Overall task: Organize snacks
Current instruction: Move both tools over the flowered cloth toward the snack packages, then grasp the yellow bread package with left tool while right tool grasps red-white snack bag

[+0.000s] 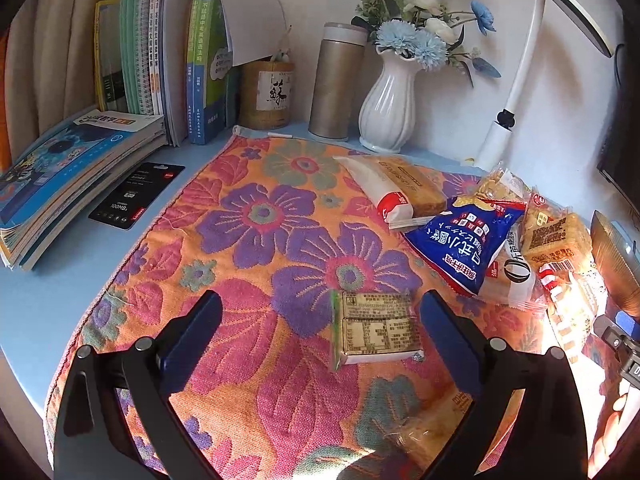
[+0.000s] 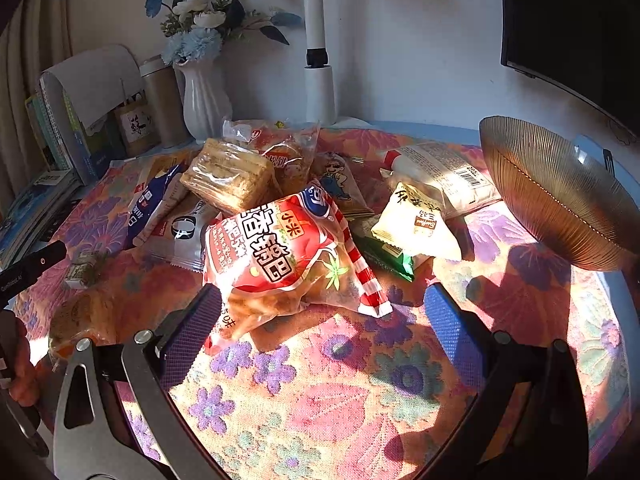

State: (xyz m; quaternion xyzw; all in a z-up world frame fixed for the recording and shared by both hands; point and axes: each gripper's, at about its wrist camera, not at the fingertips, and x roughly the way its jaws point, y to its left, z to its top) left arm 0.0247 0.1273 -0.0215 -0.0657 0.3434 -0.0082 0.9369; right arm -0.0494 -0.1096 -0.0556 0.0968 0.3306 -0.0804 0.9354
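My left gripper (image 1: 320, 322) is open, its blue-padded fingers on either side of a small flat snack packet (image 1: 376, 328) with a printed label, lying on the floral cloth (image 1: 256, 216). To the right lie a white-wrapped cake bar (image 1: 394, 190), a blue snack bag (image 1: 468, 240) and a rice cracker pack (image 1: 554, 236). My right gripper (image 2: 322, 318) is open just in front of a red-and-white crisp bag (image 2: 280, 256). Behind it is a pile: a cracker pack (image 2: 228, 178), a blue bag (image 2: 148, 204), a cream packet (image 2: 416, 224) and a green packet (image 2: 384, 252).
A ribbed golden bowl (image 2: 556, 196) stands tilted at the right. At the back are a white vase (image 1: 386, 108) with blue flowers, a metal flask (image 1: 338, 84), a lamp stem (image 1: 516, 84) and books (image 1: 72, 176). A dark monitor (image 2: 572, 28) hangs on the right.
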